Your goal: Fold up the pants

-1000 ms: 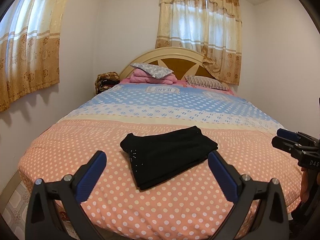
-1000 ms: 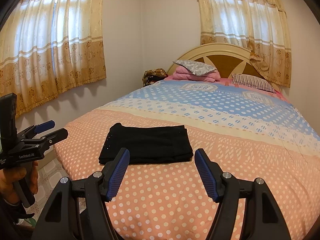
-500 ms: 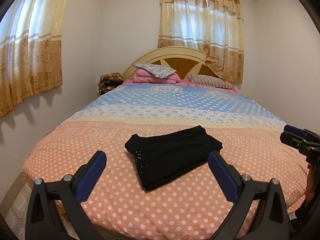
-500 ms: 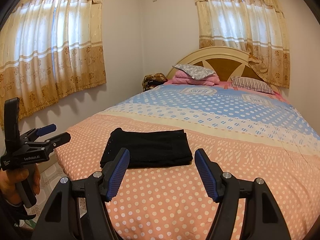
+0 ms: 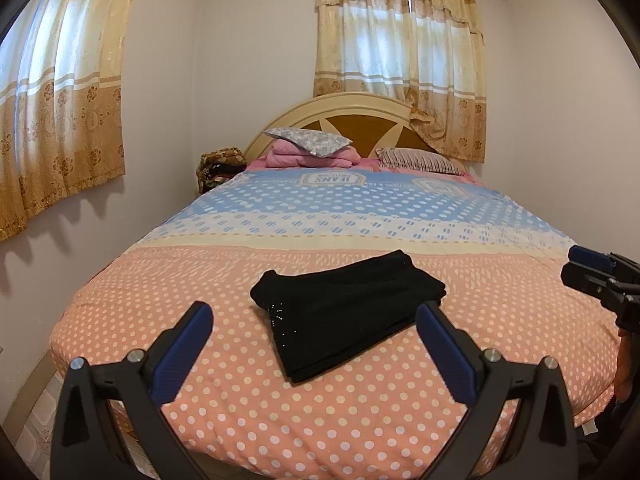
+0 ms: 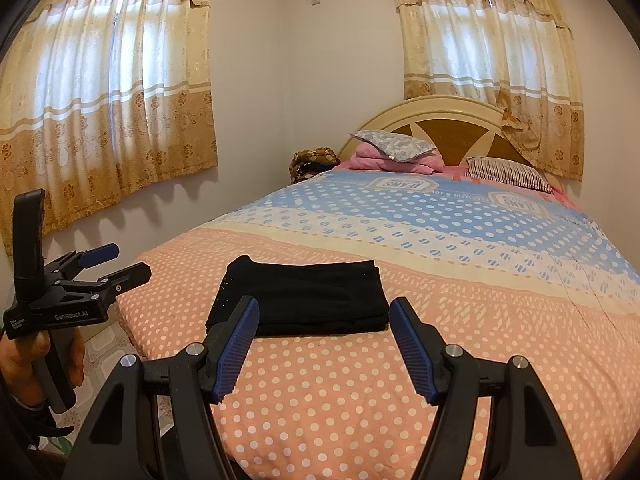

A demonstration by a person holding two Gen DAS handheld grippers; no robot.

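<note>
Nothing moves since the earlier frames: both grippers wait open over the bed's near edge.
Left wrist view: left gripper [image 5: 314, 318] spread, empty; folded black pants [image 5: 348, 308] lie on the dotted bedspread [image 5: 360, 420]. Right wrist view: right gripper [image 6: 324, 314] spread, empty, pants [image 6: 308, 298] beyond.

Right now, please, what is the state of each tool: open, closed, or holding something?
Left tool: open, holding nothing; the folded black pants lie on the bed ahead.
Right tool: open, holding nothing.
</note>
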